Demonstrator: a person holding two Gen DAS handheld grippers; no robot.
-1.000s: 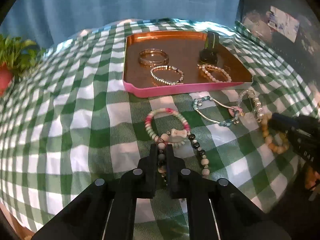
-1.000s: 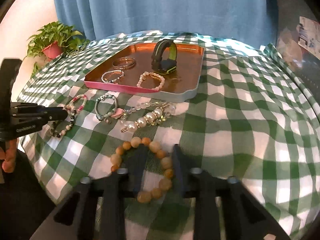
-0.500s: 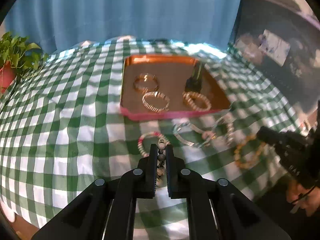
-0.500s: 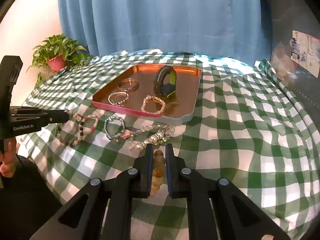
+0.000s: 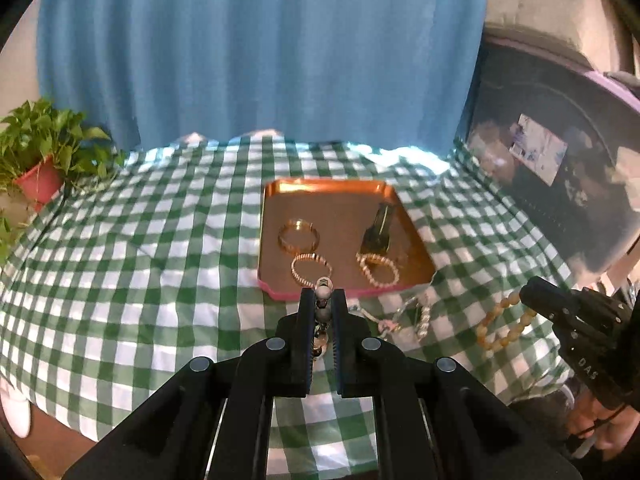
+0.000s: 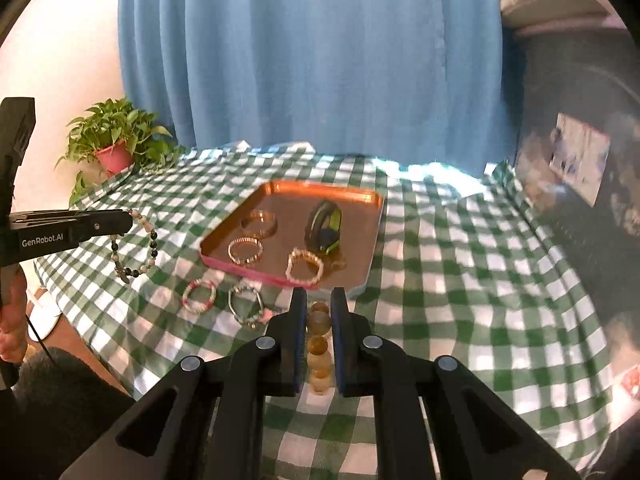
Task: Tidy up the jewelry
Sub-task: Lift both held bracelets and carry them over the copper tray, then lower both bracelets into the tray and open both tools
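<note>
left gripper (image 5: 323,312) clamping the black-and-white bead bracelet (image 6: 136,244) | right gripper (image 6: 319,312) pinching the amber bead bracelet (image 5: 504,326) | you are facing the tray (image 6: 370,240), its near edge just ahead of both

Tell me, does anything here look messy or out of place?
Somewhat. Several bracelets lie loose on the checked cloth in front of the copper tray, not in it: a pink beaded bracelet and a teal one. In the tray, the green and black watch stands on edge. Nothing looks spilled or broken.
</note>
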